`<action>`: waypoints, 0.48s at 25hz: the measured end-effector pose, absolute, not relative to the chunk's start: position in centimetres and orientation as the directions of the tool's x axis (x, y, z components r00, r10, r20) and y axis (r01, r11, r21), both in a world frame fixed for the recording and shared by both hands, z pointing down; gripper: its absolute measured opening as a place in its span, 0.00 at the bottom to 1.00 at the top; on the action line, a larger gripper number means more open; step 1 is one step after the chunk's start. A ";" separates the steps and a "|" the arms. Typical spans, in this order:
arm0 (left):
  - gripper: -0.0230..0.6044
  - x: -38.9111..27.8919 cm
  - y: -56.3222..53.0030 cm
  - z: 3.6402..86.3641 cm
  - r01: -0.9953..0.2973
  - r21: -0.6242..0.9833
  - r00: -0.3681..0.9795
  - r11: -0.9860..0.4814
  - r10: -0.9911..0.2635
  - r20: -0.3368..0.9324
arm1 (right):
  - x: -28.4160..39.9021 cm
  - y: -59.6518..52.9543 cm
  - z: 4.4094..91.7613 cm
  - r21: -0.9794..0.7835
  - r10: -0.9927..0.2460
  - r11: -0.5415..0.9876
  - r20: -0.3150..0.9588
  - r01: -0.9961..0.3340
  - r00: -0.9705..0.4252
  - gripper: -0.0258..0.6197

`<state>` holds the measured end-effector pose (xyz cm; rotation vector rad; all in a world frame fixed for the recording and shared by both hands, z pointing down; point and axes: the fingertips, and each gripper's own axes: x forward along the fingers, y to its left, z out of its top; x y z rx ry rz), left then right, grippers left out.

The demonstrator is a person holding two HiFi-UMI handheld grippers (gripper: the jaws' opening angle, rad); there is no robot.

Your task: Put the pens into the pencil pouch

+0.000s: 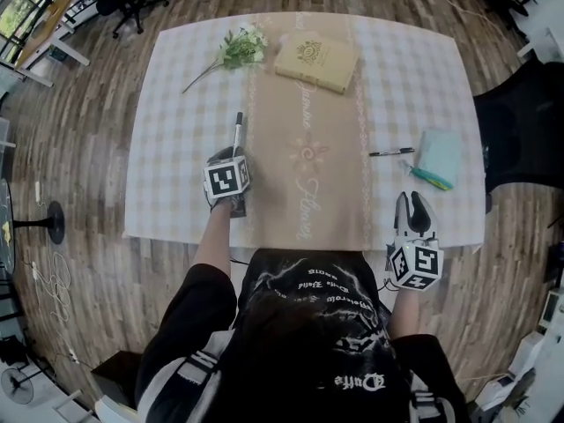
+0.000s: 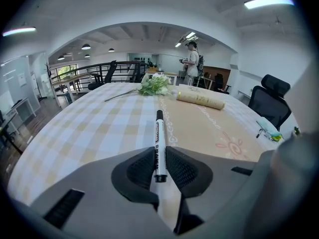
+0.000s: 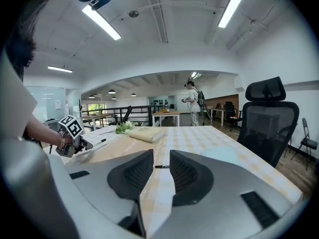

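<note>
A white marker with a black cap [image 1: 237, 132] lies on the checked cloth beside the beige runner, and my left gripper [image 1: 234, 158] is shut on its near end. In the left gripper view both pads press the marker [image 2: 158, 141] between them. A thin black pen [image 1: 390, 152] lies on the cloth right of the runner. A pale teal pencil pouch [image 1: 439, 154] rests at the right side with a teal pen [image 1: 429, 178] at its near edge. My right gripper [image 1: 411, 200] hovers at the table's front right edge, open, with nothing between its jaws; the black pen [image 3: 162, 166] shows far beyond the gap.
A tan book [image 1: 315, 61] and a flower sprig [image 1: 238, 49] lie at the far side of the table [image 1: 167, 192]. A black office chair [image 1: 520, 130] stands to the right. A person [image 2: 192, 63] stands far off in the room.
</note>
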<state>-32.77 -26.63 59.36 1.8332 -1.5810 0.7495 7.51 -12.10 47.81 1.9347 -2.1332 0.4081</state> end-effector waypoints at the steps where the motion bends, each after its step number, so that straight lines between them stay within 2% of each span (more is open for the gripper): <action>1: 0.17 -32.3 -26.6 59.1 -0.990 0.075 0.138 -0.123 -0.658 0.740 | 7.9 -12.0 47.8 -0.046 -0.930 0.085 0.354 -0.995 -0.096 0.21; 12: 0.17 -23.3 -25.3 55.3 -0.954 0.086 0.267 -0.287 -0.686 0.677 | 13.8 -11.1 47.6 -0.013 -0.937 0.034 0.348 -0.999 -0.036 0.28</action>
